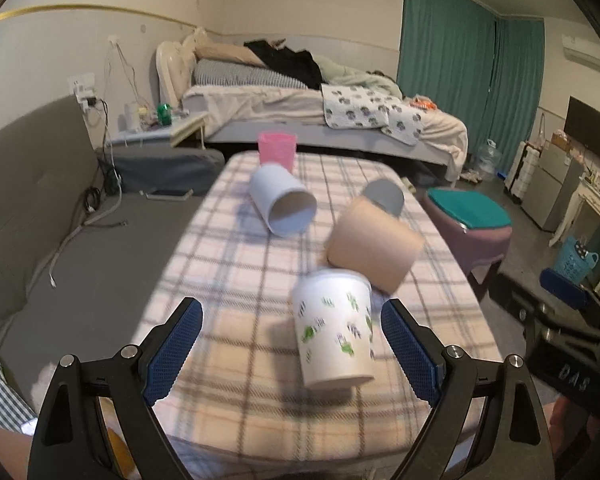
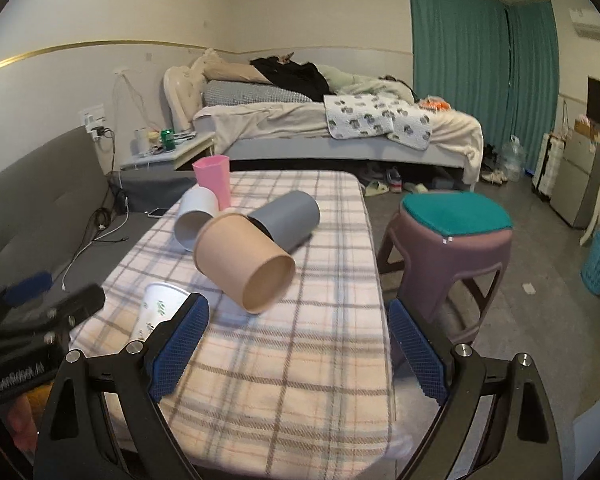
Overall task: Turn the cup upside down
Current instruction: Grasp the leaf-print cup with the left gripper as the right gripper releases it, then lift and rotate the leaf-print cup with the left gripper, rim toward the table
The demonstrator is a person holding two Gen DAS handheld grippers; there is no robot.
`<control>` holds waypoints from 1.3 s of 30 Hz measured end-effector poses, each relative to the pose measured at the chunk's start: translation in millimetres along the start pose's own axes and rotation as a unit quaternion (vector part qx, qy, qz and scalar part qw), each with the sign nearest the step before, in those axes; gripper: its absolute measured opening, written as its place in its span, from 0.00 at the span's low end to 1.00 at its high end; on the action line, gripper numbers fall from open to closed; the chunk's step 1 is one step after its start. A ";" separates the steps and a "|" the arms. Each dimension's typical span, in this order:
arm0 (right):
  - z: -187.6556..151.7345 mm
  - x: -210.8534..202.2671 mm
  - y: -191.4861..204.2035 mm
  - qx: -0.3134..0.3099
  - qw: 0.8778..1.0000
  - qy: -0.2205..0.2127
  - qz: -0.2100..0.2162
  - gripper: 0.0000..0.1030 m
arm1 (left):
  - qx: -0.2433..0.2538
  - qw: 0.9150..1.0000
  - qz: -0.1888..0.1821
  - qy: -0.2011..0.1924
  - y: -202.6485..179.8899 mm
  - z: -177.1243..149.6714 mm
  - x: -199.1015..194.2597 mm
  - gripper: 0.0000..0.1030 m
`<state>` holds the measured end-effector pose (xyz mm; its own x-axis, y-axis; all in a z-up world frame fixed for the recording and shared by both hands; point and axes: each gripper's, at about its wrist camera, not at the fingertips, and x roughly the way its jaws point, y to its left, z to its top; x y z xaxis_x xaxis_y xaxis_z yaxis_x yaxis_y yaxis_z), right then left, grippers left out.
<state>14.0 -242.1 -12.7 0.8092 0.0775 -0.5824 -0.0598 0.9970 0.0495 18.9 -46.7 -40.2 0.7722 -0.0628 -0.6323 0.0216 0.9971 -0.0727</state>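
A white cup with green prints (image 1: 334, 330) stands mouth-down on the plaid-covered table (image 1: 240, 280), just ahead of my open, empty left gripper (image 1: 292, 344); it also shows in the right wrist view (image 2: 156, 312), partly behind a finger. A tan cup (image 1: 374, 244) (image 2: 244, 262), a white cup (image 1: 282, 204) (image 2: 194, 222) and a grey cup (image 1: 384, 196) (image 2: 288, 218) lie on their sides. A pink cup (image 1: 277, 151) (image 2: 214, 182) stands upright at the far end. My right gripper (image 2: 296, 340) is open and empty above the table's near end.
A purple stool with a teal cushion (image 2: 454, 240) stands right of the table. A grey sofa (image 1: 32, 208) with cables and a phone (image 1: 168, 194) lies to the left. A bed (image 1: 312, 108) is behind. The left gripper's body (image 2: 32, 316) shows at left.
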 end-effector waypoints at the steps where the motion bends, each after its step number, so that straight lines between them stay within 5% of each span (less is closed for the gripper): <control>1: -1.7 2.5 -1.8 0.004 1.000 0.003 0.000 0.89 | 0.000 1.000 0.001 0.007 -0.9 -3.5 4.5 0.91; 17: -11.8 38.5 -37.8 0.090 0.995 0.040 0.007 0.89 | -0.011 0.994 -0.039 0.098 -18.7 -43.2 61.0 0.89; 19: -12.2 40.6 -40.2 0.097 0.994 0.042 0.012 0.89 | -0.004 0.994 -0.043 0.098 -20.5 -45.8 60.0 0.79; 20: -12.1 41.5 -39.7 0.095 0.994 0.044 0.014 0.89 | 0.000 0.994 -0.044 0.100 -20.8 -46.1 60.0 0.62; 21: -12.3 42.2 -38.6 0.092 0.995 0.044 0.015 0.89 | 0.006 0.993 -0.045 0.106 -21.8 -46.3 61.0 0.56; 39: -11.5 44.4 -28.4 0.086 0.995 0.046 0.034 0.89 | 0.054 0.982 -0.036 0.176 -9.0 -5.9 48.7 0.54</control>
<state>44.9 -267.0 -49.3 0.7496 0.1526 -0.6441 -0.0048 0.9743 0.2252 52.5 -59.0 -74.8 0.4987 -0.1255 -0.8576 0.1510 0.9869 -0.0566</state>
